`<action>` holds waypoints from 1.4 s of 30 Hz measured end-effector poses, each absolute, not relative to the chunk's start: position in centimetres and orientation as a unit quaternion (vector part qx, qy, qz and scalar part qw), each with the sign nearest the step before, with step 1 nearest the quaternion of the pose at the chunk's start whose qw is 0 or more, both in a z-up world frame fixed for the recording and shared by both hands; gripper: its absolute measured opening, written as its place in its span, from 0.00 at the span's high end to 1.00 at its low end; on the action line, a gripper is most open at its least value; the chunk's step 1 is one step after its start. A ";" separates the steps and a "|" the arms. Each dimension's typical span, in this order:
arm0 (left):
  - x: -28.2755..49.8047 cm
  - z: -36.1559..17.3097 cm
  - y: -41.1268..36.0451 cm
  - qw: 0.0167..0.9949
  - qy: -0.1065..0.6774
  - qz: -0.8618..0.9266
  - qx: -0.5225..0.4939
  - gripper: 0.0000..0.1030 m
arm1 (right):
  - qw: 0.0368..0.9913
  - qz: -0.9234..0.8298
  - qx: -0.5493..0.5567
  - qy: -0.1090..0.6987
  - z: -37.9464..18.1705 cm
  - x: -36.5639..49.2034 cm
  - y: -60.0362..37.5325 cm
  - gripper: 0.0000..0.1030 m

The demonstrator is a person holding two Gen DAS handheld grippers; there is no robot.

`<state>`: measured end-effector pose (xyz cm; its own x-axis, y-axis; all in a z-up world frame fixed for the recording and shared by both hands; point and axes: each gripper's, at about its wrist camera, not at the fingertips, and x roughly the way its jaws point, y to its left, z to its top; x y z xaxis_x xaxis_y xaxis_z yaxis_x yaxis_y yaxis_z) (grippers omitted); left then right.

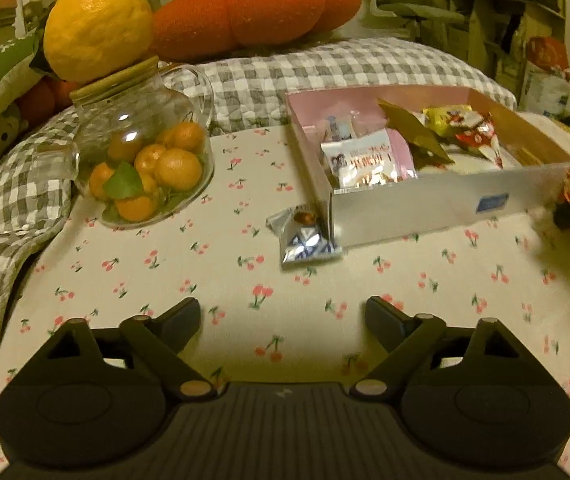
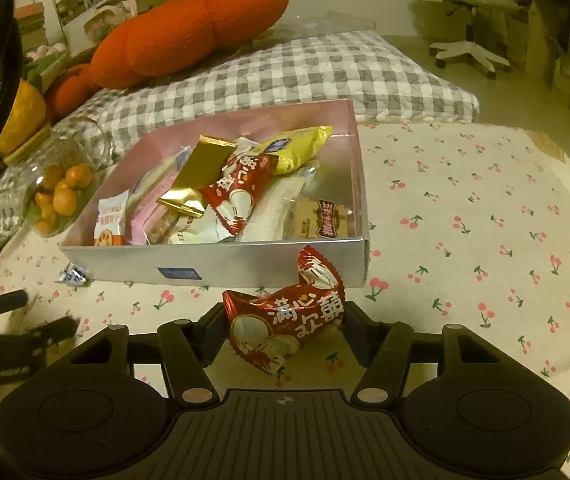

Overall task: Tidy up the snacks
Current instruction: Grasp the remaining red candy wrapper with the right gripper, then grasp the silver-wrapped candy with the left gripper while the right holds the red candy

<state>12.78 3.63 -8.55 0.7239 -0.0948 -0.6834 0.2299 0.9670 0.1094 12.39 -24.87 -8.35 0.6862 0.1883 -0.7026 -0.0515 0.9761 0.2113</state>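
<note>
While pinched only by its crumpled ends, red snack packet [image 2: 285, 320] likely to slip or twist free on the lift. Glossy foil, puffed with air, white lettering and a cracker picture; sits lower centre of right wrist view, just in front of silver box [image 2: 245, 268]. Right tongs [image 2: 283, 322] clamped on it from both sides, pads pressing the wrapper edges. Near wall of box stands directly ahead: low carry would catch the packet on the rim. Box already heaped with wrappers, so a drop on the pile could slide back out.

Left tongs [image 1: 283, 314] gaping, nothing between them, low in left wrist view over cherry-print cloth [image 1: 145, 264]. Small silver-blue packet [image 1: 305, 236] lies against box corner at centre; flat, shiny, hard to get under so close to the wall. Glass jar of oranges [image 1: 145, 160] at left, well apart.
</note>
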 end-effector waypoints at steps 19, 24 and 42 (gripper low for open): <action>15.2 -8.1 4.3 0.924 0.373 -0.079 0.035 0.83 | 0.910 0.080 0.108 0.391 -7.3 12.3 -25.0 0.41; 15.0 -7.8 6.2 0.923 0.379 -0.064 0.019 0.78 | 0.909 0.083 0.117 0.391 -7.1 12.5 -24.9 0.40; 16.2 -8.2 5.0 0.925 0.370 -0.082 0.036 0.88 | 0.904 0.088 0.127 0.398 -7.0 12.7 -24.9 0.40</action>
<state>16.17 4.96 -8.24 0.7133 -0.1249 -0.6896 0.1779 0.9840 0.0058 12.74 -24.90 -7.00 0.6683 0.2596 -0.6971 -0.0571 0.9522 0.3000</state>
